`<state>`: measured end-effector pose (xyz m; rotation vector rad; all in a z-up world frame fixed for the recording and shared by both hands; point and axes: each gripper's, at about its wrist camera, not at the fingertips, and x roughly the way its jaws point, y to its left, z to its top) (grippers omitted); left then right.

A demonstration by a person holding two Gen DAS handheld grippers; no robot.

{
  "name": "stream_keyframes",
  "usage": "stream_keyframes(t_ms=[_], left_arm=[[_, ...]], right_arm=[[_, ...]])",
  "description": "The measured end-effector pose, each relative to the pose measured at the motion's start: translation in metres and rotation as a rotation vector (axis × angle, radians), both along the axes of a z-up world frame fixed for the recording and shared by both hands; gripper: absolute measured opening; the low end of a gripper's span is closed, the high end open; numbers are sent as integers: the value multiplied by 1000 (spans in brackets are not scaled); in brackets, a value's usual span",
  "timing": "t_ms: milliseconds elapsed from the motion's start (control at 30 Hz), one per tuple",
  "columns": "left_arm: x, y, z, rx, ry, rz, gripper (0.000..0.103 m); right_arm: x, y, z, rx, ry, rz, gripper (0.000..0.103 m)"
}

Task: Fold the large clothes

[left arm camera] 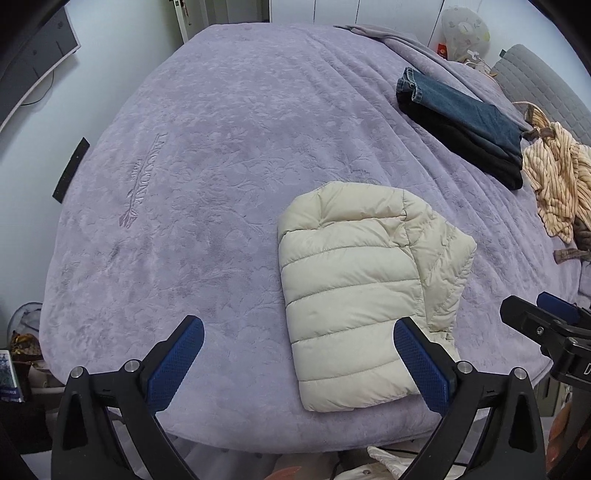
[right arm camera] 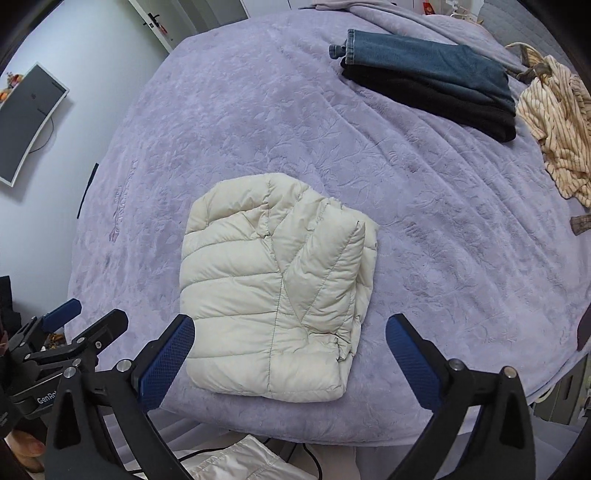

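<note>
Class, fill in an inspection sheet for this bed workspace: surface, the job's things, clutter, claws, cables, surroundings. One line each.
Surface: purple bedspread, embossed, smooth in the middle.
Job's things: cream puffer jacket lies folded near the bed's front edge; folded jeans sit on a folded black garment at the far right.
Clutter: striped shirt lies crumpled beside the jeans.
Claws: left claw open, holding nothing; right claw open, holding nothing. Both hover at the front edge by the jacket.
Cables: a dark cable runs on the floor below the bed.
Surroundings: monitor on the left wall; fan behind the bed.
</note>
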<state>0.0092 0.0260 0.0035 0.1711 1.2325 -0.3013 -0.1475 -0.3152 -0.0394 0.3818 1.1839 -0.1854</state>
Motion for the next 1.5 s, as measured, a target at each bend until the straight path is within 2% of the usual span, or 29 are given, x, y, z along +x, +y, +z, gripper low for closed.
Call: stream_keyframes(t_ms=[100,467,1500], left_arm=[[-3,1,8,13,-25,10,103],[-7,7,19,24,-39,38,103],[-4,11,17,37,-25,56,103]], right_arm=[[-3,1,7,-34,-10,-11,103],[-7,10,21,-52,-32,1,103],[-4,13,21,-46,-24,2,103]])
